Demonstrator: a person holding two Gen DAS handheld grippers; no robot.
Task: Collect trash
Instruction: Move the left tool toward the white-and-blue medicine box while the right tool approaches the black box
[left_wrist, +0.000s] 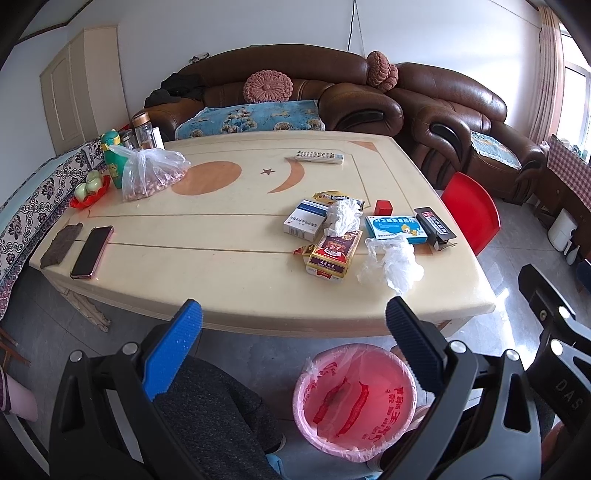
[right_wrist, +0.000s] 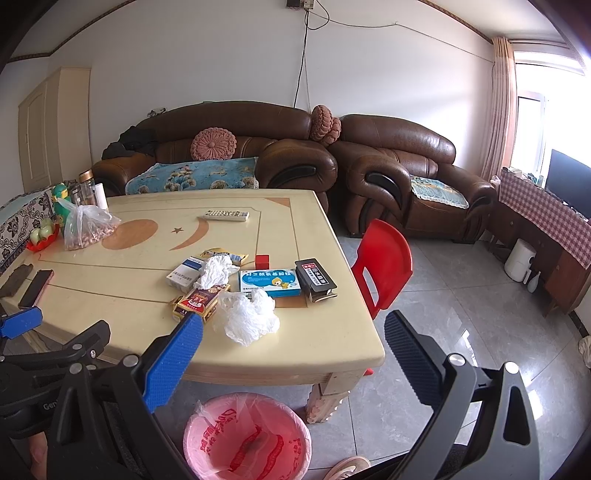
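Observation:
A heap of trash lies on the cream table: a crumpled white plastic bag near the front edge, a crumpled tissue, a maroon card box, a white and blue medicine box, a blue box, a black box and a small red cube. A pink-lined bin stands on the floor below. My left gripper and right gripper are open and empty, short of the table.
On the table's left side lie a phone, a dark cloth, a bag of peanuts, bottles and a remote. A red chair stands at the right. Brown sofas stand behind.

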